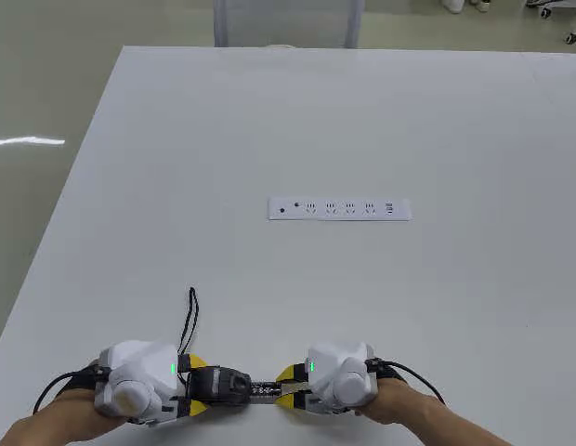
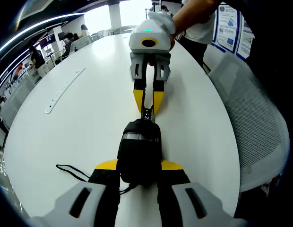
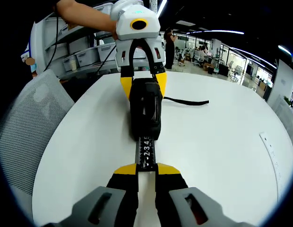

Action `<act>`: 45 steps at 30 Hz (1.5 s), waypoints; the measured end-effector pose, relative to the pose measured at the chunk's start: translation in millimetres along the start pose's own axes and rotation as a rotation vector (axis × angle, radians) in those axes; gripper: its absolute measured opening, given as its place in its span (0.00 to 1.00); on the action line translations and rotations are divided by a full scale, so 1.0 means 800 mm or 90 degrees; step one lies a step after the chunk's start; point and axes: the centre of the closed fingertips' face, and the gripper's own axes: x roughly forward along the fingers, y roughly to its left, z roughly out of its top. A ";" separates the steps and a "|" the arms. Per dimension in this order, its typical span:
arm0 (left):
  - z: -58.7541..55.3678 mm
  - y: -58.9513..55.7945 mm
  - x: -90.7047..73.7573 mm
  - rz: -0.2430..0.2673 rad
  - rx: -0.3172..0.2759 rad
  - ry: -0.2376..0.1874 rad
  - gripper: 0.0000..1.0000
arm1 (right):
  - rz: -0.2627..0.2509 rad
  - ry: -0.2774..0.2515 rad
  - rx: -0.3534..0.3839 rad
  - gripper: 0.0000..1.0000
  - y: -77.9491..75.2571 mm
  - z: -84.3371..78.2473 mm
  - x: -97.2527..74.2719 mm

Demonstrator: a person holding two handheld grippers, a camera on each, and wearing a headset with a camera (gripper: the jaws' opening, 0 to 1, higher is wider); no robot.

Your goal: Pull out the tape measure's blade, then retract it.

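Tape measure (image 2: 139, 150) clamped in left claw (image 2: 139, 166), blade (image 3: 146, 150) pinched by right claw (image 3: 146, 169).

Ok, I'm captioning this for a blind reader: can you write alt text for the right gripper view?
The right claw pinches the end of a tape measure's blade, drawn a short way out of its black case, which the left claw grips from the opposite side. Everything sits on a white table, with the case's black strap lying beside it.

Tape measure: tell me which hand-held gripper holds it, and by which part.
The left hand-held gripper clamps the case; the right hand-held gripper pinches the blade.
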 end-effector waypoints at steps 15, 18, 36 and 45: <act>0.000 0.001 0.001 0.001 -0.002 0.002 0.26 | -0.004 0.007 0.006 0.11 0.000 -0.013 -0.015; 0.000 0.001 0.001 0.001 -0.002 0.002 0.26 | -0.004 0.008 0.007 0.11 0.000 -0.014 -0.017; 0.001 0.000 0.001 0.001 -0.004 0.005 0.26 | -0.007 0.019 0.010 0.10 -0.002 -0.034 -0.034; 0.000 0.000 0.002 0.000 -0.005 0.006 0.26 | -0.008 0.021 0.007 0.10 -0.002 -0.041 -0.043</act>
